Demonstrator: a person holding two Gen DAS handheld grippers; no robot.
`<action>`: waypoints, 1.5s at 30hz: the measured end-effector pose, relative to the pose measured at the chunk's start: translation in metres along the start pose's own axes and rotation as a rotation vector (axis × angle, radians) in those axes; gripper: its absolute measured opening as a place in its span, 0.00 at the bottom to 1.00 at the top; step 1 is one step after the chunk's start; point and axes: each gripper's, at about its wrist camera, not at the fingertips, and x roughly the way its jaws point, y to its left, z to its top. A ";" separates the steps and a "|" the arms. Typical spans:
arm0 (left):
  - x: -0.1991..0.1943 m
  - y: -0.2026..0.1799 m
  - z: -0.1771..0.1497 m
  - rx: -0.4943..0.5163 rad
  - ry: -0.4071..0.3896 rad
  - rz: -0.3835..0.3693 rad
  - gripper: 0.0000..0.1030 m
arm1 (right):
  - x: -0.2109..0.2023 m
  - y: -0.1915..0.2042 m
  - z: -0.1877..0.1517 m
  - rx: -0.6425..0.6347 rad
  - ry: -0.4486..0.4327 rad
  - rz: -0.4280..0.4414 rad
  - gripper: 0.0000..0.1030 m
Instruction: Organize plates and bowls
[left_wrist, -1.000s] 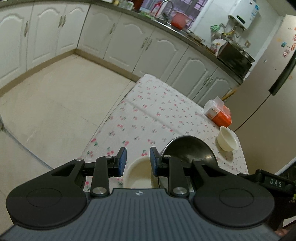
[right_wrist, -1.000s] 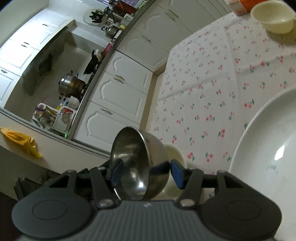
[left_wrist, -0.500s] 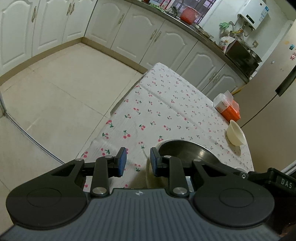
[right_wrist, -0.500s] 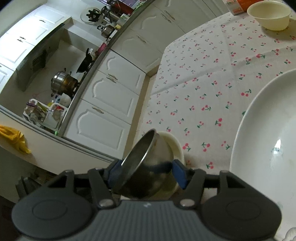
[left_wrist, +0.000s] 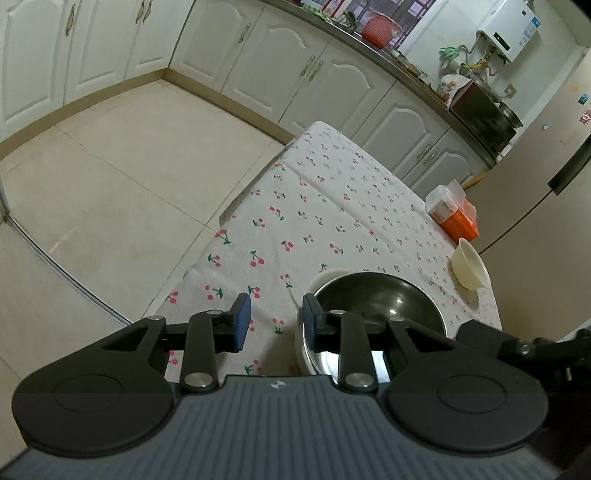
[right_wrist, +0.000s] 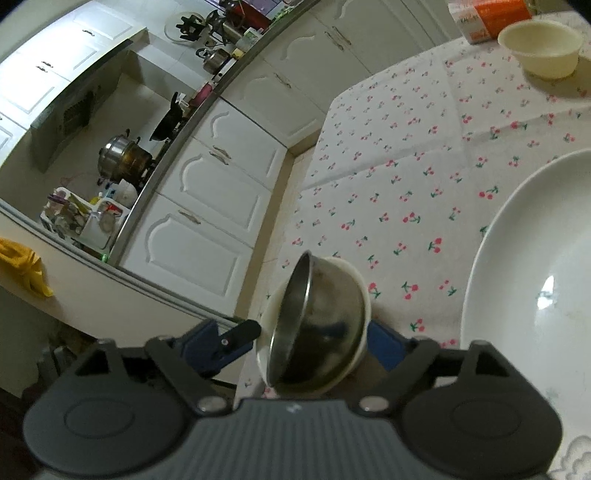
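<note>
A steel bowl (left_wrist: 380, 301) sits inside a cream bowl (left_wrist: 325, 276) at the near corner of the cherry-print table (left_wrist: 332, 206). In the right wrist view the steel bowl (right_wrist: 321, 328) is nested in the cream bowl (right_wrist: 360, 280). My right gripper (right_wrist: 295, 339) is open, its jaws wide apart on either side of the bowls. My left gripper (left_wrist: 276, 325) is open and empty just left of the nested bowls. A second cream bowl (left_wrist: 470, 268) stands at the far right, also in the right wrist view (right_wrist: 540, 46). A large white plate (right_wrist: 532, 280) lies at the right.
An orange-and-white box (left_wrist: 452, 216) stands beyond the far cream bowl. The table's left edge drops to the tiled floor (left_wrist: 110, 192). White kitchen cabinets (left_wrist: 295, 74) line the far walls. A fridge (left_wrist: 546, 177) stands behind the table at right.
My right gripper lowered the steel bowl into the cream bowl and opened its jaws, letting it go. My left gripper has shifted left, clear of the cream bowl.
</note>
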 end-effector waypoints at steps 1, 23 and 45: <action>0.000 0.001 -0.001 -0.003 0.001 -0.001 0.31 | -0.002 0.001 0.000 -0.002 -0.003 0.006 0.86; -0.020 0.023 -0.016 -0.034 -0.008 -0.010 0.52 | 0.003 -0.009 -0.001 0.002 -0.138 -0.069 0.84; -0.009 0.030 -0.020 -0.060 0.002 0.028 0.55 | 0.005 -0.004 -0.004 0.002 -0.147 0.086 0.85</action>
